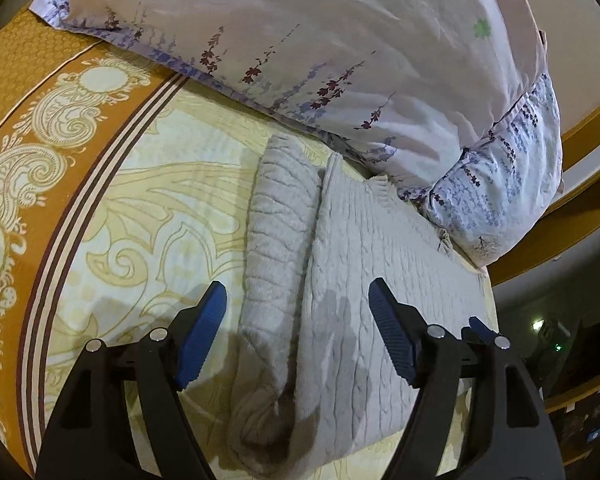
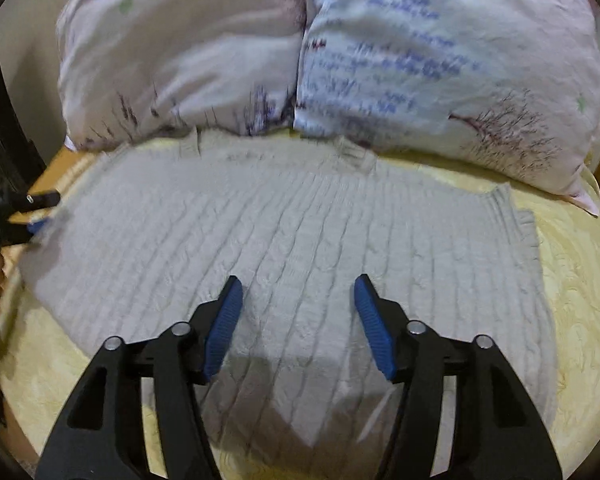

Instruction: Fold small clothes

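Observation:
A light grey cable-knit sweater (image 2: pixel 292 240) lies flat on the bed, its neck toward the pillows. In the left wrist view the sweater (image 1: pixel 364 280) has a sleeve (image 1: pixel 280 240) folded alongside its body. My left gripper (image 1: pixel 298 320) is open and empty, hovering above the sweater's side over the sleeve fold. My right gripper (image 2: pixel 298 320) is open and empty above the sweater's lower middle. The left gripper also shows at the sweater's left edge in the right wrist view (image 2: pixel 36 212).
Two floral pillows (image 2: pixel 440 60) (image 1: pixel 320 48) lie against the sweater's far edge. The bed cover (image 1: pixel 148 200) is pale yellow with an orange patterned border (image 1: pixel 32 128). The bed edge drops away to the right in the left wrist view (image 1: pixel 540 264).

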